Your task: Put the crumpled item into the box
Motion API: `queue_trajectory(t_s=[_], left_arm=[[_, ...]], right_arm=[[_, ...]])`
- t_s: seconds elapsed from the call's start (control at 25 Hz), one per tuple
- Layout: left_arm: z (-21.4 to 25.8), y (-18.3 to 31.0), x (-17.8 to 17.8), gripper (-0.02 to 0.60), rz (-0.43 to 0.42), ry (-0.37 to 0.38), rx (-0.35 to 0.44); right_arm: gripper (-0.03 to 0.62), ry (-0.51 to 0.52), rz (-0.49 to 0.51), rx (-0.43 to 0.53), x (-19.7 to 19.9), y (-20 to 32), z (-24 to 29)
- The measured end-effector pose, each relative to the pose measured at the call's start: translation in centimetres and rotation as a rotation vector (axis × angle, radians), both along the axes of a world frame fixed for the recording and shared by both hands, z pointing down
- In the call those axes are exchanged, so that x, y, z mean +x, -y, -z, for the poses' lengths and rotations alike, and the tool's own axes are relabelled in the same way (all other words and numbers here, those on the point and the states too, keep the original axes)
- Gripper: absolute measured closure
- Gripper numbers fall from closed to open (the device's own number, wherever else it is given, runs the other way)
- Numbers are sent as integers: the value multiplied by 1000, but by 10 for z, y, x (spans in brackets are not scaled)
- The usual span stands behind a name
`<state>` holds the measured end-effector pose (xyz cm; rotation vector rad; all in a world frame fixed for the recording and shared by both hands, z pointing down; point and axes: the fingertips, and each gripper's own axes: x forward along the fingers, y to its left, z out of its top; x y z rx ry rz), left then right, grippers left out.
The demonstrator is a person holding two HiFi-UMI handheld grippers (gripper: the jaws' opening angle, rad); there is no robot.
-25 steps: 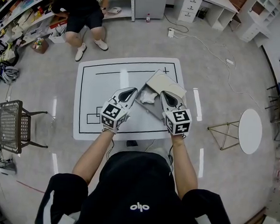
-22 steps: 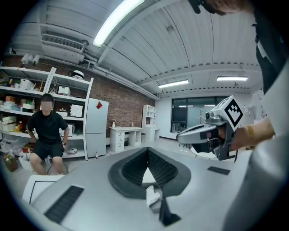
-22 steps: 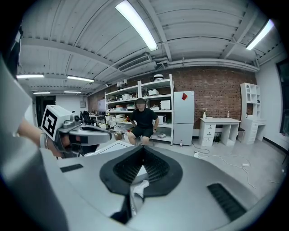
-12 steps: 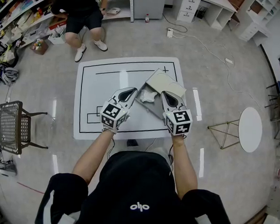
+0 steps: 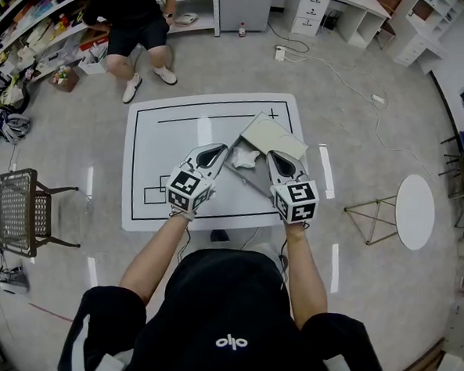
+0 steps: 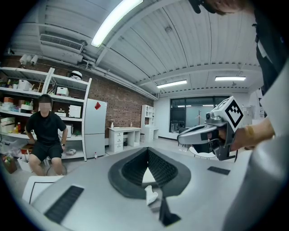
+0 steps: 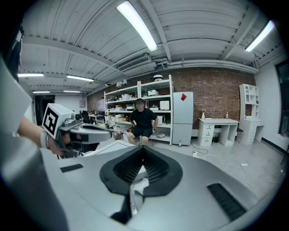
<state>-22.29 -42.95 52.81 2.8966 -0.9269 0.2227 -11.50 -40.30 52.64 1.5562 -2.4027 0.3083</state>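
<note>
A white crumpled item [image 5: 245, 159] lies inside the open grey cardboard box [image 5: 276, 136] on the white table [image 5: 164, 137]. My left gripper [image 5: 223, 150] hovers at the box's left edge, and its jaws look shut with nothing clearly gripped. My right gripper [image 5: 271, 155] is at the box's right side, by the raised lid, with its jaws shut. In the left gripper view the crumpled item [image 6: 150, 195] shows just below the closed jaws, and the right gripper [image 6: 212, 133] is opposite. In the right gripper view the crumpled item [image 7: 140, 185] also peeks out under the jaws.
The table bears black outline markings. A person in black [image 5: 136, 18] sits at the far side by the shelves. A wire chair [image 5: 19, 207] stands left, a round white stool [image 5: 414, 215] right, and a cable [image 5: 341, 74] runs across the floor behind.
</note>
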Motion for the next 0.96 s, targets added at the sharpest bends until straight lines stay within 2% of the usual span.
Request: queue_trajectory(t_s=[0.96], left_arm=[[-5,6,6,575,2,10,-6]], right_arm=[[585,1,13,-13,6,5,-8]])
